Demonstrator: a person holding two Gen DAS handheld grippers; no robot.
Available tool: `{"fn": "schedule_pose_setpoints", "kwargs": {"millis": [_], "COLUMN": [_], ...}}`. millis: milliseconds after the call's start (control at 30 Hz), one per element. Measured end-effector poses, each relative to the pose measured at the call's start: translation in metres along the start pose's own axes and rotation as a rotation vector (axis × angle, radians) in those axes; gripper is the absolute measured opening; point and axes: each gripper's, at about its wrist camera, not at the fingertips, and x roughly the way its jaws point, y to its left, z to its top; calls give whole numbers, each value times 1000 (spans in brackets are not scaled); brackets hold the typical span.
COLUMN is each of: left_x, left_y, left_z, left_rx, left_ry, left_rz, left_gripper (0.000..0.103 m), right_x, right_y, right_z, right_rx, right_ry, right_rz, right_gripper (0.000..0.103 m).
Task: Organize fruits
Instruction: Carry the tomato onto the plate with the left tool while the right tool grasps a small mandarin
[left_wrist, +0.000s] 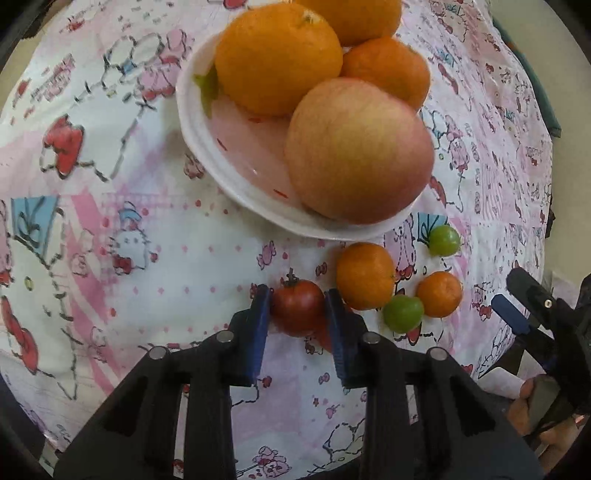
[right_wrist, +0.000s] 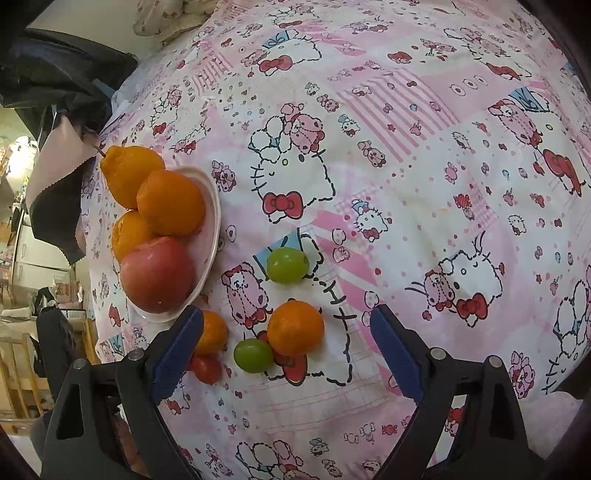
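My left gripper clamps a small red tomato (stem up); my right gripper gapes wide over two mandarins.

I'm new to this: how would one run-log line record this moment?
left gripper: shut on tomato | right gripper: open, empty | plate: fruit on it

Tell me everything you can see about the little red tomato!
The small round red tomato is dark red and smooth, with a dark stem on top. It rests on the pink cartoon-print cloth, in front of the white plate of fruit. The left gripper is shut on it, one blue pad pressing each side. A small orange mandarin lies close beside it; whether they touch is unclear. In the right wrist view a finger half hides it.
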Motion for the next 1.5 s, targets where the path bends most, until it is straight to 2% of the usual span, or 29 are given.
{"fn": "schedule_pose_setpoints", "kwargs": {"millis": [100, 200, 333, 500, 600, 633, 800, 933, 1100, 1233, 1400, 1500], "left_x": [-19, -40, -55, -62, -63, -64, -70, -75, -88, -103, -101, -93], "left_y": [-1, 1, 3, 4, 6, 8, 11, 14, 25, 40, 43, 38], "left_z": [1, 0, -2, -2, -2, -2, -4, -5, 1, 15, 42, 56], "left_rx": [33, 35, 40, 63, 62, 62, 63, 60, 14, -51, -88, -86], "left_ry": [-59, -132, -153, -180, -185, -188, -212, -229, -260, -296, -260, -250], "left_rz": [34, 60, 58, 82, 88, 90, 98, 101, 74, 63, -22, -17], "left_gripper": [26, 26, 26, 26, 26, 26, 26, 26, 26, 26, 26, 26], "right_x": [3, 12, 26, 45, 56, 59, 47, 32, 7, -10, -8, -1], "right_y": [-1, 2, 2, 3, 10, 11, 11, 18, 34, 43, 56, 63], "right_z": [1, -1, -3, -5, -10, -11, -6, -7, -6, 1, 24, 32], "right_rx": [-5, -20, -25, -30, -70, -77, -63, -66, -77, -66, -88, -100], "right_ry": [24, 63, 105, 156, 186, 192, 127, 89, 28, -19, -15, -6], "right_rz": [1, 14, -17, -60, -79, -88, -58, 7, 165, 255, 253, 241], "right_gripper": [94, 80, 69, 66, 57, 47, 46, 46, 46, 46, 46, 46]}}
